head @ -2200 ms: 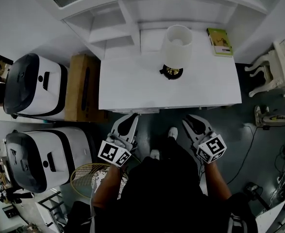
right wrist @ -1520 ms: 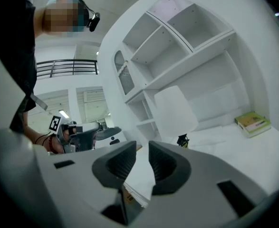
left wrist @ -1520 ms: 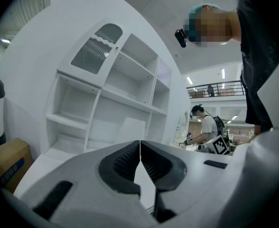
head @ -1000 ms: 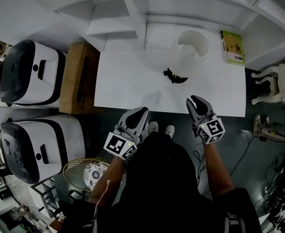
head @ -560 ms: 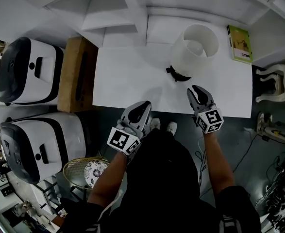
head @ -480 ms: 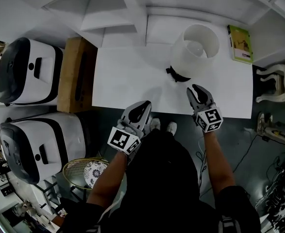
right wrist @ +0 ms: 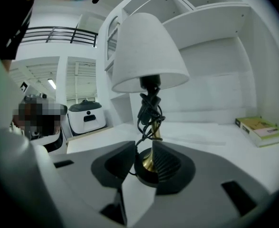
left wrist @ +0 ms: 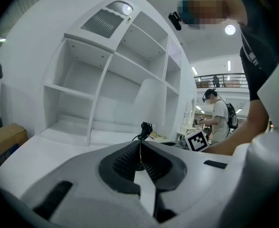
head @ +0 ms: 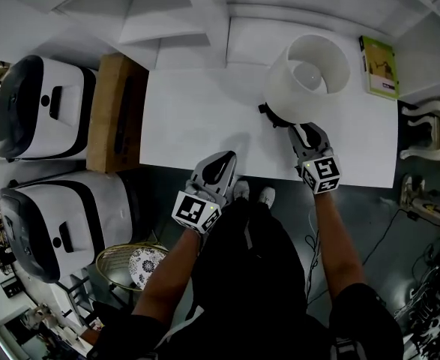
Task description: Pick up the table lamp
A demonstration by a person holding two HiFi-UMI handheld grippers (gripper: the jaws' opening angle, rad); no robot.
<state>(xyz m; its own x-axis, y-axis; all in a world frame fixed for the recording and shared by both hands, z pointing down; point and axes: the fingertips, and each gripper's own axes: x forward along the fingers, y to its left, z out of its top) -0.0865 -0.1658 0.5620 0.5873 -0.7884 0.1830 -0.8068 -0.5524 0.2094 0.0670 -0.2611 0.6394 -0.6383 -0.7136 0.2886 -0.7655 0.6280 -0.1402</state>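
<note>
- Head view: the table lamp (head: 307, 79) stands at the far right of the white worktop (head: 197, 118), its broad shade seen from above. The right claw (head: 304, 132) reaches in under the shade. The left claw (head: 220, 165) hovers at the near edge, well apart from the lamp
- Left gripper view: the left claw (left wrist: 140, 144) has its ribbed jaws pressed together with nothing between them
- Right gripper view: the right claw (right wrist: 144, 151) stands narrowly parted, with the round black base (right wrist: 147, 174) and slim brass stem (right wrist: 154, 133) in the gap, not yet pinched. A black cord (right wrist: 149, 109) is bundled round the stem under the matt white cone shade (right wrist: 146, 51)
- Handling, as a judgement: probably light but top-heavy. The shade looks thin and easily dented, so it is no place to grip. The stem is stiff, smooth metal that may slip. Take it low, just above the base, keep it upright and mind the loose cord
</note>
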